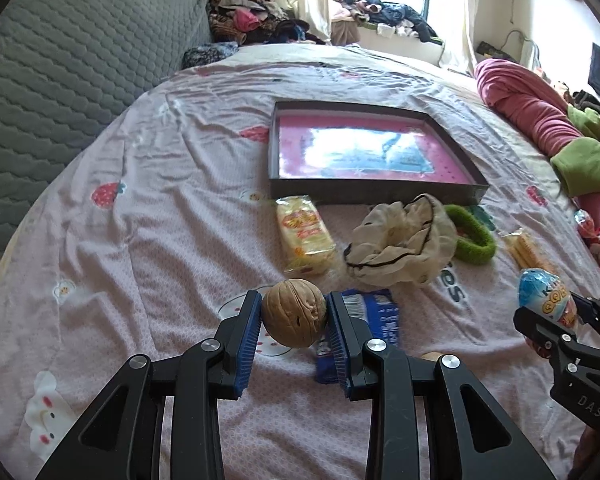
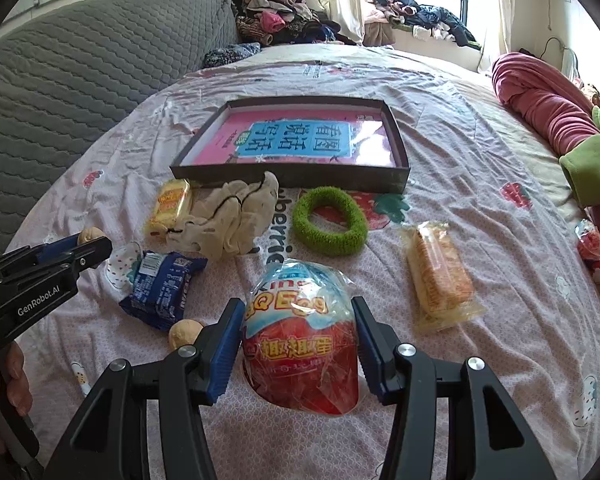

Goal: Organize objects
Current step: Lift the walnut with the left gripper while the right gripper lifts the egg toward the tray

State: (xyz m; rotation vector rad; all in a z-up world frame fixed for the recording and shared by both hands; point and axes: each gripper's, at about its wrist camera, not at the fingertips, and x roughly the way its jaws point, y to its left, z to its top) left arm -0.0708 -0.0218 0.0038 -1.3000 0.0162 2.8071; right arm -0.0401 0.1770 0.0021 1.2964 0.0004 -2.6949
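My left gripper (image 1: 294,318) is shut on a brown walnut (image 1: 294,312), held above the pink bedsheet; the same gripper (image 2: 85,245) shows at the left edge of the right wrist view. My right gripper (image 2: 298,338) is shut on a wrapped toy egg (image 2: 300,340), red below and blue above, also visible as the egg (image 1: 546,300) at the right of the left wrist view. Beyond both lies a shallow dark box (image 2: 396,178) with a pink and blue book (image 2: 296,140) inside; the box (image 1: 376,194) faces me in the left view too.
Loose on the sheet: a blue snack packet (image 2: 160,292), a second walnut (image 2: 184,332), a beige crumpled cloth (image 2: 232,216), a green fuzzy ring (image 2: 330,222), two yellow biscuit packs (image 2: 172,204) (image 2: 440,276). Grey padded headboard (image 2: 80,76) left, rolled pink blanket (image 2: 540,100) right.
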